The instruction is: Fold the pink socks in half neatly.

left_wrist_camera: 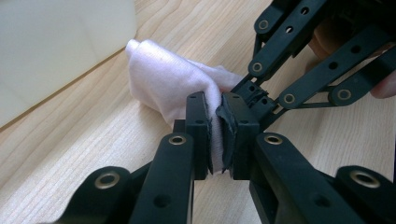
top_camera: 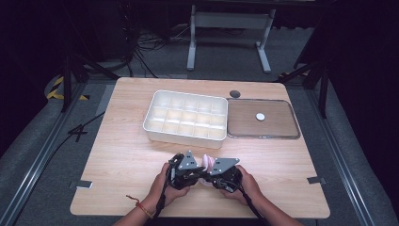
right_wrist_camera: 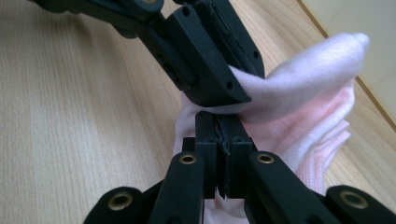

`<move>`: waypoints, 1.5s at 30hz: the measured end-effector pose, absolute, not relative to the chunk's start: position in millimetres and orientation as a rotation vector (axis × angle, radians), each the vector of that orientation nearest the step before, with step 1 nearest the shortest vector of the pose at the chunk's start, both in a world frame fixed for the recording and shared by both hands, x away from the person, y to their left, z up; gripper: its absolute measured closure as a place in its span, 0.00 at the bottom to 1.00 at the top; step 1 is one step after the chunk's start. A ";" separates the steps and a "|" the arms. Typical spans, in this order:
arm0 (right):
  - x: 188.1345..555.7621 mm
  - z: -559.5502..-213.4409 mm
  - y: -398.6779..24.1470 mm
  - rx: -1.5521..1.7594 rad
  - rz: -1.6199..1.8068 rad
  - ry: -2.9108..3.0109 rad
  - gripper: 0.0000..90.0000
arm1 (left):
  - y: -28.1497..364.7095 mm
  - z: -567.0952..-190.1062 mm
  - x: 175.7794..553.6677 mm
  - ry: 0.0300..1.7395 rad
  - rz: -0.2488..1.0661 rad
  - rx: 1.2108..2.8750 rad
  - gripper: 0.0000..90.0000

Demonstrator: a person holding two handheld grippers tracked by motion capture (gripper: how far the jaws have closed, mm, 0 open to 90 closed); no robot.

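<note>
1. Ahead of my grippers, the white divided box (top_camera: 186, 116) stands across the middle of the table (top_camera: 117, 155), blocking a straight push forward.
2. Just right of it, touching, the flat brown tray (top_camera: 277, 123) lies low enough to pass over.
3. Bare wood runs wide to my left and right along the near edge.
4. My left gripper (top_camera: 188, 170) and right gripper (top_camera: 217, 175) sit tip to tip over the pink sock (top_camera: 207, 162), so neither can cross inward.
</note>
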State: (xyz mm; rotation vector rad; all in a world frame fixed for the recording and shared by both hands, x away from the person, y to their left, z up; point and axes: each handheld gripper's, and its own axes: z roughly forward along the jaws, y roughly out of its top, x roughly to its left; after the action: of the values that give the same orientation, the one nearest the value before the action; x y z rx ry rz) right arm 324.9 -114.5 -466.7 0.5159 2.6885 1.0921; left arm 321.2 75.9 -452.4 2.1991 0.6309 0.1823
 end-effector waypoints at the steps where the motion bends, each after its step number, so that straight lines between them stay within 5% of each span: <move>1: 325.8 -466.9 -115.4 0.525 1.106 2.695 0.96 | 76.2 -452.2 321.4 0.632 0.189 2.205 0.92; 4: 326.5 -464.4 -118.9 0.540 1.118 2.689 0.91 | 78.5 -452.2 323.7 0.636 0.192 2.202 0.92; 21: 328.9 -469.4 -117.3 0.580 1.103 2.645 0.96 | 74.6 -452.7 321.8 0.623 0.177 2.197 0.91; 26: 330.9 -466.1 -125.2 0.580 1.141 2.637 0.84 | 76.6 -450.7 321.7 0.616 0.199 2.201 0.92; 33: 333.1 -451.0 -157.4 0.633 1.134 2.616 0.84 | 77.2 -451.0 322.3 0.620 0.194 2.200 0.92; 45: 338.2 -467.4 -150.8 0.649 1.040 2.652 0.88 | 62.2 -451.6 315.9 0.540 0.216 2.241 0.90</move>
State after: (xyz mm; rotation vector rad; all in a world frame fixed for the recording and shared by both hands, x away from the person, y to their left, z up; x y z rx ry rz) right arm 338.2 -150.8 -467.4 0.6485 2.6519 1.0402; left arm 315.9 62.2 -451.6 2.2412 0.5400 0.2161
